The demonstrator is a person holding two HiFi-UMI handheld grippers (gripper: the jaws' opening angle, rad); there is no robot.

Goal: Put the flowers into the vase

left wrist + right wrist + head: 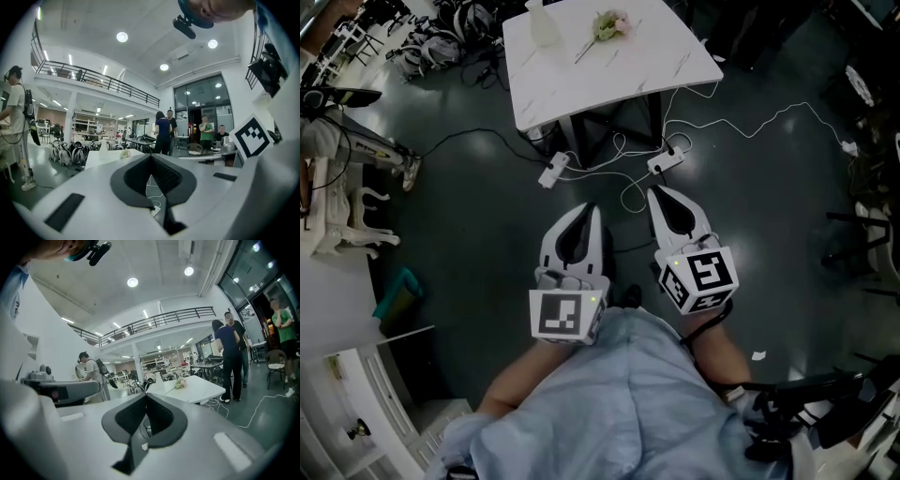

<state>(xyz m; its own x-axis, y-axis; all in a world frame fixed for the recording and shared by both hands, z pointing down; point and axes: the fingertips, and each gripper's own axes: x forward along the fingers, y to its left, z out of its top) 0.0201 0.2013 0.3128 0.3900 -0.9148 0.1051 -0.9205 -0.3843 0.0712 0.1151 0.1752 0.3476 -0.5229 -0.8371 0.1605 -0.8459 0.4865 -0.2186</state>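
A small bunch of pale pink flowers (607, 26) lies on the white marble-look table (656, 66) far ahead of me, with a whitish vase (546, 26) standing to its left. Both grippers hang over the dark floor, well short of the table. My left gripper (592, 208) is shut and empty, its tips meeting. My right gripper (659, 192) is also shut with nothing in it. In the left gripper view the flowers (124, 153) and vase (103, 146) show small beyond the shut gripper (150, 155). In the right gripper view the flowers (179, 383) lie on the table (201, 390) past the gripper (146, 394).
Two white power strips (553, 171) (666, 162) and loose white cables (750, 127) lie on the floor between me and the table. A white chair (337, 216) stands at the left. Several people (163, 131) stand beyond the table, and one person (86, 369) stands farther back.
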